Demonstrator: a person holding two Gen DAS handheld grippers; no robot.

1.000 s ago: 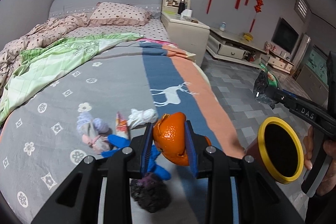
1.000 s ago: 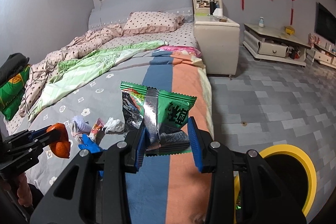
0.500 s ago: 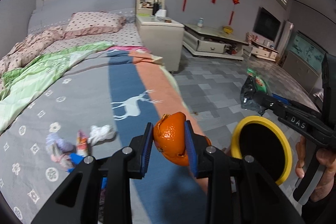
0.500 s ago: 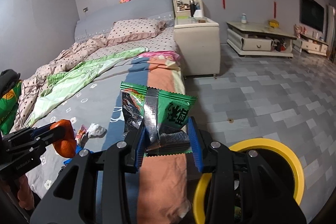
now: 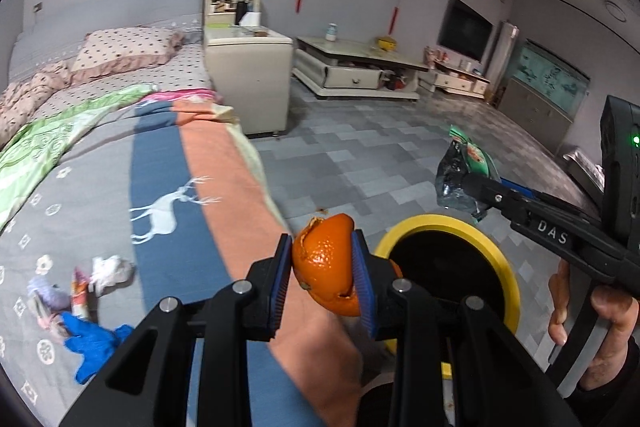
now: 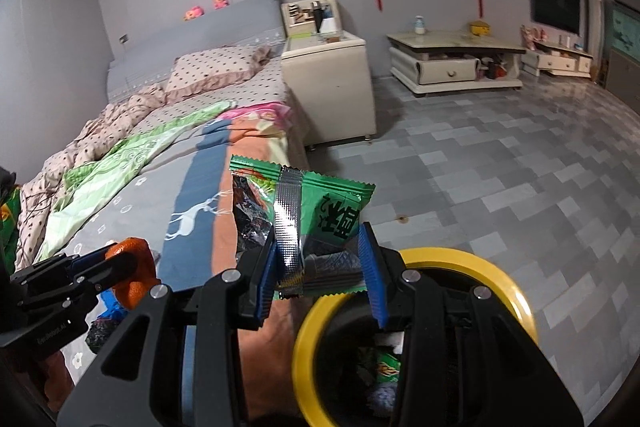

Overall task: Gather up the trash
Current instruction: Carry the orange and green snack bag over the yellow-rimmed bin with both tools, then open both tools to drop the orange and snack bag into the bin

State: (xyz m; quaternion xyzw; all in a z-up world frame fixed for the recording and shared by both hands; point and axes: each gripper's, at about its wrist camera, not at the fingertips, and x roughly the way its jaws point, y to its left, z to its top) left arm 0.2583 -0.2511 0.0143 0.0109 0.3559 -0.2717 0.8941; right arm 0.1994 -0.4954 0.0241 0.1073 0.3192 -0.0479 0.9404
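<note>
Orange peel [image 5: 326,263] sits pinched in the left gripper [image 5: 324,281] beside the yellow-rimmed bin [image 5: 448,227]; the right gripper [image 6: 320,279] clamps a green snack wrapper [image 6: 308,211] above it. Only the right view shows wrappers inside; only the left shows tissue scraps [image 5: 110,269] on the bed [image 5: 100,187].

Both wrist views downward over bed [image 5: 100,187]

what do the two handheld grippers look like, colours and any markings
Both are black plastic two-finger grippers with blue ribbed pads and silver round pivot bolts on the arms: left gripper, right gripper. Seen from the left wrist view, the right gripper carries white "DAS" lettering and a green indicator light. A dark sleeve cuff shows at the wrist.
</note>
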